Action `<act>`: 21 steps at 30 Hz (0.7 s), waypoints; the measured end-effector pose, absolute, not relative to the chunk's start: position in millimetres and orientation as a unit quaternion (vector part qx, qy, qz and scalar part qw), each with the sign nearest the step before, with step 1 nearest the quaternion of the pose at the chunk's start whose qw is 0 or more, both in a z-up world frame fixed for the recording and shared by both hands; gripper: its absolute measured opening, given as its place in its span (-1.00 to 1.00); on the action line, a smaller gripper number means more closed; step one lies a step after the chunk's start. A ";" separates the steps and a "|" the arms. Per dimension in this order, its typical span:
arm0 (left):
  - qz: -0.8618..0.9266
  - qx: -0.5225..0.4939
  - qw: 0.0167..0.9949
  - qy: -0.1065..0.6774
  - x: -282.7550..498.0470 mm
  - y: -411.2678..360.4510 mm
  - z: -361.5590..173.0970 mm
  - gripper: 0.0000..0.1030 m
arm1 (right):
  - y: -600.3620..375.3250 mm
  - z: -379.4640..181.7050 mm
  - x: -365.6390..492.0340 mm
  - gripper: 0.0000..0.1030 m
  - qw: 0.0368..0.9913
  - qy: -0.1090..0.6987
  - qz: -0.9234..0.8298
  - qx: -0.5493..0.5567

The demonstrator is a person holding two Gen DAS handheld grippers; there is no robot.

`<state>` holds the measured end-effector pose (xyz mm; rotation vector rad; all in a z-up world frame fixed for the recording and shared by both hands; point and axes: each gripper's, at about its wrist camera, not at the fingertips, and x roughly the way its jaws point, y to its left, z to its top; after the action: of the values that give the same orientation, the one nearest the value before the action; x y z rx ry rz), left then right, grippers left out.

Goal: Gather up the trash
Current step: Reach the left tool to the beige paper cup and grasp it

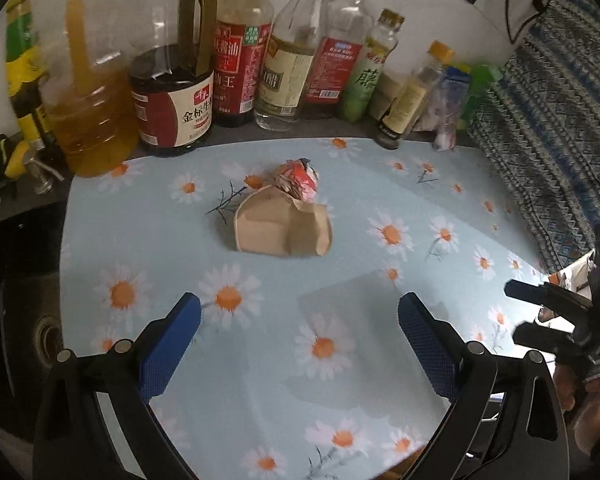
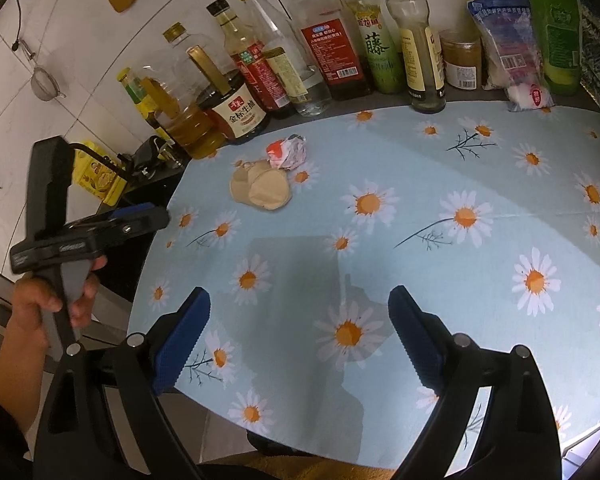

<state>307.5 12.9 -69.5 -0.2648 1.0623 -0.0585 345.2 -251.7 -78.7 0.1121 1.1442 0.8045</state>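
Both the left gripper (image 1: 299,314) and the right gripper (image 2: 299,308) stand wide open, empty, above the daisy tablecloth (image 1: 380,380); 2 pieces of trash, a crushed paper cup (image 1: 282,229) and a crumpled wrapper (image 1: 298,181), lie touching.

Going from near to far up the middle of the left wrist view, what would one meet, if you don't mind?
Open left tongs → crushed brown paper cup → crumpled red-and-white wrapper → row of bottles along the wall.
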 end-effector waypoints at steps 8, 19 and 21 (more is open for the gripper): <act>-0.050 -0.126 0.839 0.527 356.3 25.6 -92.3 0.87 | -247.8 -93.2 360.5 0.74 0.755 0.540 0.368 0.052; -0.075 -0.132 0.821 0.550 394.7 34.1 -121.2 0.87 | -250.7 -116.7 375.0 0.74 0.740 0.569 0.352 0.064; -0.076 -0.123 0.818 0.556 397.8 32.5 -124.7 0.87 | -250.8 -119.6 376.5 0.74 0.738 0.573 0.351 0.063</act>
<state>397.8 32.5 -124.7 -0.2617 1.1852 -0.1614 376.5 -250.8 -119.6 0.1392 1.2573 0.7708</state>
